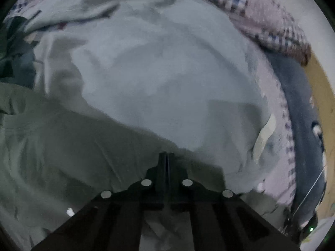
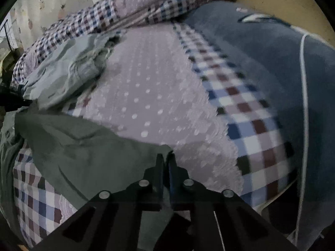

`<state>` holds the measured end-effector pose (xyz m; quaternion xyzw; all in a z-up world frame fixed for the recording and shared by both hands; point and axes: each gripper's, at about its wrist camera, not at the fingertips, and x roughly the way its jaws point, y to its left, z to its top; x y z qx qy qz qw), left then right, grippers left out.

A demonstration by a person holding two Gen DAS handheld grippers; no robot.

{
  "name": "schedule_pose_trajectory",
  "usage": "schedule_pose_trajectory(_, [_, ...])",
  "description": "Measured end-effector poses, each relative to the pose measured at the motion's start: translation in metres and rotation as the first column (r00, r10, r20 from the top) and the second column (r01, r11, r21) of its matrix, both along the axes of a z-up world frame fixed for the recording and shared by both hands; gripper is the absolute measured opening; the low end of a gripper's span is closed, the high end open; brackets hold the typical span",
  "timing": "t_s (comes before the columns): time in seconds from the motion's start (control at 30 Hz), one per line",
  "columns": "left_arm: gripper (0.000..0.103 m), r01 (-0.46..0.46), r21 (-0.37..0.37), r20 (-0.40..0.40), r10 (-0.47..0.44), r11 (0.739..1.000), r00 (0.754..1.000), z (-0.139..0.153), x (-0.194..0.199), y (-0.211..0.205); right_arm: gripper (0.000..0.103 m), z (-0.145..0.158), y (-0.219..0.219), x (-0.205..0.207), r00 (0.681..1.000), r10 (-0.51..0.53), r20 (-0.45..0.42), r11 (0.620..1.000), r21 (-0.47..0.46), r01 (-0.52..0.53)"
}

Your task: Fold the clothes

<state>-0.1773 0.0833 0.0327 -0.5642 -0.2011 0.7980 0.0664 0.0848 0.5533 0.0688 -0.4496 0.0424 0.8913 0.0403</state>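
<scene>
Both claws, right [image 2: 165, 159] and left [image 1: 166, 159], apparently pinch green garment [image 2: 88, 146] edges.

A bed carries everything. Its pink dotted cover [image 2: 146, 96] has a checked border [image 2: 247, 113]. A dark green cloth [image 2: 88, 154] lies on it at 8 o'clock, a pale grey cloth [image 2: 69, 69] at 10 o'clock, and a blue blanket [image 2: 268, 62] at 2 o'clock.
</scene>
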Motion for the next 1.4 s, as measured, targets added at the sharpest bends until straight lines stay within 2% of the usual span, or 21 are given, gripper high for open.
schedule_pose_trajectory(0.13, [0.000,-0.021,0.027,-0.117,0.024,0.999,0.993,0.031,-0.004,-0.002,0.001,0.021,0.015,0.002,0.995,-0.058,-0.080,0.998,0.006,0.059])
schedule_pose_trajectory(0.23, [0.000,-0.040,0.019,-0.168,0.042,0.999,0.985,0.046,-0.011,-0.002,0.001,0.029,0.025,-0.002,0.990,-0.092,-0.108,0.996,0.005,0.093])
schedule_pose_trajectory(0.33, [0.000,-0.058,0.057,-0.223,0.069,0.997,0.972,0.056,-0.020,-0.007,0.001,0.033,0.030,-0.014,0.989,-0.103,-0.107,0.994,0.017,0.105])
schedule_pose_trajectory(0.53, [0.000,-0.089,0.069,-0.275,0.105,0.994,0.956,0.058,-0.045,-0.005,0.001,0.025,0.042,-0.047,0.986,-0.154,-0.058,0.984,0.080,0.158])
schedule_pose_trajectory(0.63, [0.000,-0.093,0.017,-0.324,0.093,0.996,0.941,0.054,-0.049,0.000,0.002,0.010,0.048,-0.061,0.977,-0.214,-0.011,0.970,0.114,0.214])
schedule_pose_trajectory(0.7, [0.000,-0.073,0.013,-0.268,0.074,0.997,0.961,0.044,-0.056,-0.002,0.004,-0.009,0.052,-0.071,0.967,-0.242,0.078,0.965,0.122,0.231])
schedule_pose_trajectory(0.73, [0.001,-0.061,0.016,-0.254,0.063,0.998,0.965,0.041,-0.054,-0.005,0.012,-0.010,0.052,-0.071,0.963,-0.256,0.087,0.961,0.132,0.243])
schedule_pose_trajectory(0.8, [0.020,-0.029,0.027,-0.257,0.034,0.999,0.966,0.042,-0.043,-0.018,0.018,-0.012,0.051,-0.070,0.953,-0.283,0.104,0.952,0.153,0.266])
schedule_pose_trajectory(0.83, [0.046,-0.022,0.043,-0.269,0.033,0.999,0.963,0.045,-0.034,-0.029,0.033,-0.013,0.051,-0.069,0.948,-0.297,0.113,0.947,0.164,0.277])
schedule_pose_trajectory(0.87, [0.065,-0.020,0.061,-0.285,0.037,0.998,0.958,0.047,-0.023,-0.043,0.047,-0.008,0.049,-0.066,0.947,-0.305,0.104,0.943,0.175,0.285])
schedule_pose_trajectory(0.97, [0.073,-0.032,0.080,-0.356,0.059,0.996,0.932,0.059,0.021,-0.093,0.053,0.019,0.035,-0.057,0.960,-0.278,0.027,0.946,0.180,0.269])
schedule_pose_trajectory(1.1, [0.080,-0.083,0.058,-0.447,0.100,0.995,0.889,0.072,0.088,-0.165,0.054,0.055,-0.009,-0.060,0.988,-0.147,-0.053,0.979,0.135,0.153])
schedule_pose_trajectory(1.17, [0.081,-0.156,0.043,-0.487,0.157,0.987,0.859,0.076,0.119,-0.208,0.055,0.069,-0.039,-0.065,0.994,-0.073,-0.083,0.989,0.120,0.082])
schedule_pose_trajectory(1.23, [0.082,-0.258,0.027,-0.527,0.233,0.966,0.817,0.079,0.146,-0.254,0.055,0.081,-0.076,-0.071,0.993,0.010,-0.114,0.994,0.108,0.002])
schedule_pose_trajectory(1.3, [0.082,-0.379,0.015,-0.552,0.323,0.925,0.768,0.081,0.165,-0.304,0.056,0.093,-0.115,-0.079,0.986,0.091,-0.137,0.991,0.108,-0.076])
schedule_pose_trajectory(1.4, [0.082,-0.468,-0.030,-0.568,0.370,0.883,0.735,0.086,0.166,-0.359,0.060,0.108,-0.174,-0.089,0.968,0.193,-0.159,0.977,0.118,-0.176])
